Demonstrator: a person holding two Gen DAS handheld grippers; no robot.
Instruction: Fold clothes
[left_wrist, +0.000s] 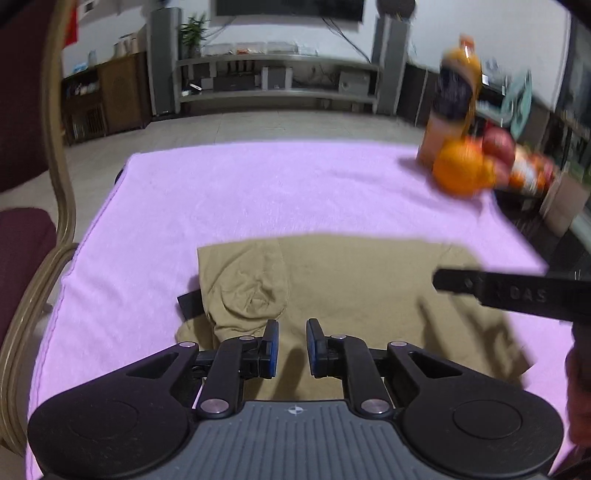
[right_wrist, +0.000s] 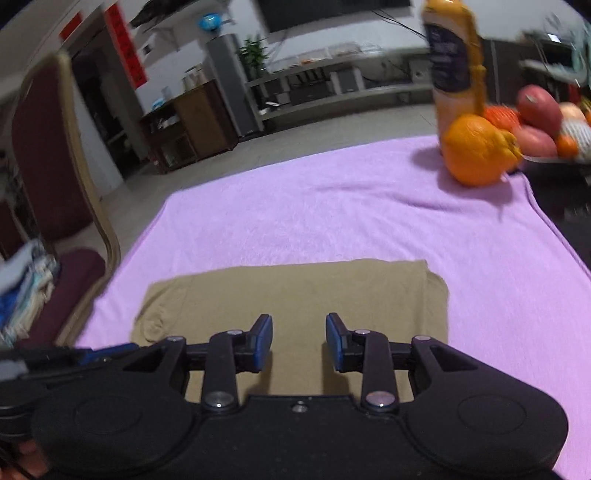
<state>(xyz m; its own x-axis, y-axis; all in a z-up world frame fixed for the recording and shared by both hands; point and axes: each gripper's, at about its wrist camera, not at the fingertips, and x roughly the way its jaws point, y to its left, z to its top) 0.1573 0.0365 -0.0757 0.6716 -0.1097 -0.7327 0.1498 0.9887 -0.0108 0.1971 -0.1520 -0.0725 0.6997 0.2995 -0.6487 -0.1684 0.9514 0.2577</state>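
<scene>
Lying folded near front edge of pink towel (right_wrist: 332, 218): tan garment (right_wrist: 295, 291). Left gripper (left_wrist: 291, 341) narrowly parted, right gripper (right_wrist: 299, 338) wider, both empty above it. Orange (right_wrist: 476, 155), juice bottle (right_wrist: 456, 62) crowd far right corner. Right view alone shows clothes pile (right_wrist: 26, 288) on chair (right_wrist: 74, 280).

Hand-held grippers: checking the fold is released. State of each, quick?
Left hand-held gripper: open, empty, over the shirt.
Right hand-held gripper: open, empty.

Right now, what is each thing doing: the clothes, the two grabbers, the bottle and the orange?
Tan garment: folded flat on the purple towel.
Left gripper: open, holding nothing.
Right gripper: open, holding nothing.
Bottle: standing upright.
Orange: resting on the towel by the bottle.
</scene>
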